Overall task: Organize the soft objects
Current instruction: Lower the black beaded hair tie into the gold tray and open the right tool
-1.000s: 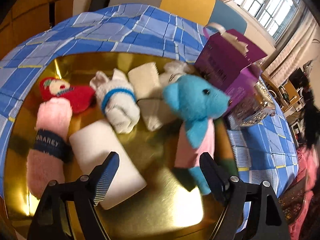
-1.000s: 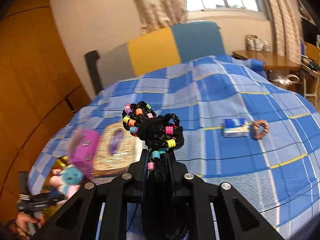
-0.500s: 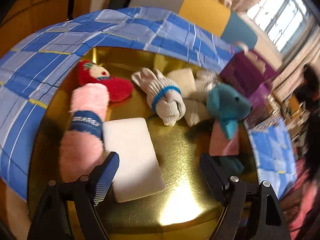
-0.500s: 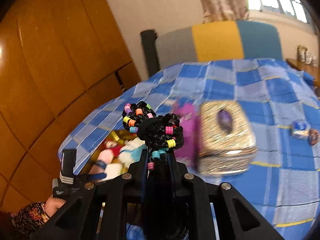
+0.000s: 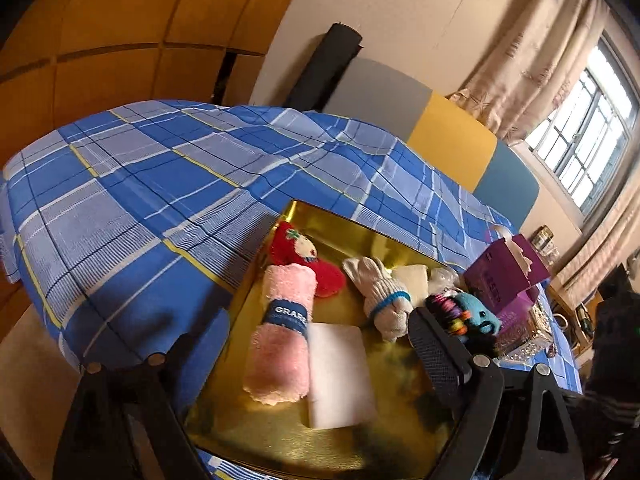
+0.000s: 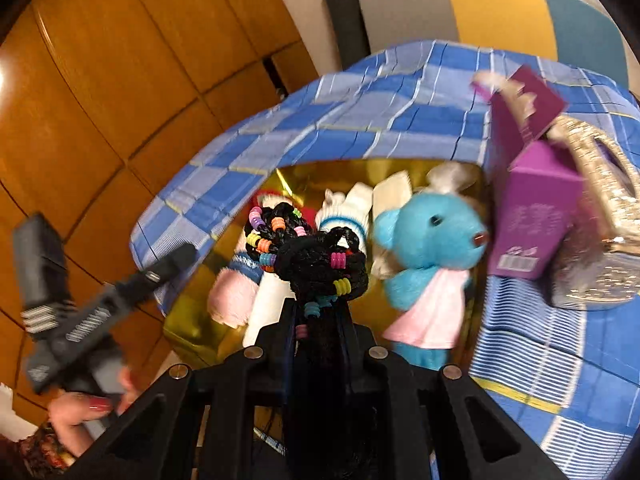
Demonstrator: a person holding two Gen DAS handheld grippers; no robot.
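Covering the bed (image 5: 168, 184), a blue checked sheet carries a gold tray (image 5: 360, 452) beside wooden wardrobe panels (image 6: 100, 80). Inside lie a pink towel (image 5: 282, 340), a white glove (image 5: 386, 304) and a blue bear (image 6: 430, 248). The left claw (image 5: 304, 356) is opening, empty; the right claw (image 6: 320, 312) pinches a beaded braid (image 6: 316, 256) (black, above the tray).

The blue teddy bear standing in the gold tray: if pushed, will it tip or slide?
The blue teddy bear likely tips: it stands tall on small feet, leaning. Plush looks light and floppy. On the glossy gold tray it may also slide.
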